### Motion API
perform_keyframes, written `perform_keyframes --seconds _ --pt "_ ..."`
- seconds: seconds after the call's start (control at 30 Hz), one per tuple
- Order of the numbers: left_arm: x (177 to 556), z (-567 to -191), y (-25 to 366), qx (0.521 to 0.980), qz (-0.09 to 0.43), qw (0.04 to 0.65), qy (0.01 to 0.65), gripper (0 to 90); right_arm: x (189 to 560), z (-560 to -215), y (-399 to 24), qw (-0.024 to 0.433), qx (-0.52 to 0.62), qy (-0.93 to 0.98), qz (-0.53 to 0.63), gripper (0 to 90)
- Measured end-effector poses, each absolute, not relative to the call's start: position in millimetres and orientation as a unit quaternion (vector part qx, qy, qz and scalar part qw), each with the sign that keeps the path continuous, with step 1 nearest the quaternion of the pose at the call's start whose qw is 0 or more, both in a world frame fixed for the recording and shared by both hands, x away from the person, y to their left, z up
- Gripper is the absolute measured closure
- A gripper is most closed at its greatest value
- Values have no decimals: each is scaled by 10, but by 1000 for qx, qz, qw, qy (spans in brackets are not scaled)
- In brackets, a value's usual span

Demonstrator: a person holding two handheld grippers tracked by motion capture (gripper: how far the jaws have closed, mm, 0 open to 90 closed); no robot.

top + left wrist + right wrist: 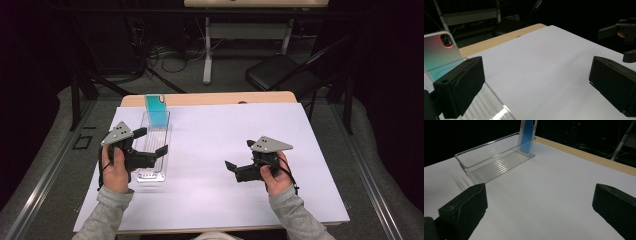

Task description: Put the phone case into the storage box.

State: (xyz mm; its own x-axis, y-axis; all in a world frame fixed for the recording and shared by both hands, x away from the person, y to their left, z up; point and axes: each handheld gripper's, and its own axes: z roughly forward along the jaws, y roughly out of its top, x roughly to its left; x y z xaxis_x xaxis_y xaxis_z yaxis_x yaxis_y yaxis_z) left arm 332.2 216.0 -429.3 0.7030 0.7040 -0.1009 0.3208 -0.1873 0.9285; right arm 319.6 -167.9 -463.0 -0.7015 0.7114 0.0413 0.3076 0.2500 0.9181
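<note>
A clear plastic bin (156, 150) lies lengthwise on the left part of the white sheet (225, 125). A teal-blue phone case (157, 113) stands upright at its far end. My left gripper (152, 140) hovers over the bin's near half, jaws wide open and empty. In the left gripper view the case (441, 55) leans just behind the left jaw, with the bin's ribbed floor (486, 105) below. My right gripper (239, 155) is open over bare sheet at the right, pointing left. The right gripper view shows the bin (491, 162) and case (526, 137) farther off.
The table's wooden far edge (210, 98) shows beyond the sheet. A black folding chair (280, 72), a desk's white legs (207, 50) and cables on the floor (165, 55) lie behind the table. Dark frame rails run along both sides.
</note>
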Motion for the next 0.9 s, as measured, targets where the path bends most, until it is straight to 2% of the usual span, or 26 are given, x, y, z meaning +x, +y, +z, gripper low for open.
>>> perform_keyframes --seconds 0.9 --pt "2958 -4758 2528 736 192 530 375 3 2854 -4855 -2234 228 369 756 489 0"
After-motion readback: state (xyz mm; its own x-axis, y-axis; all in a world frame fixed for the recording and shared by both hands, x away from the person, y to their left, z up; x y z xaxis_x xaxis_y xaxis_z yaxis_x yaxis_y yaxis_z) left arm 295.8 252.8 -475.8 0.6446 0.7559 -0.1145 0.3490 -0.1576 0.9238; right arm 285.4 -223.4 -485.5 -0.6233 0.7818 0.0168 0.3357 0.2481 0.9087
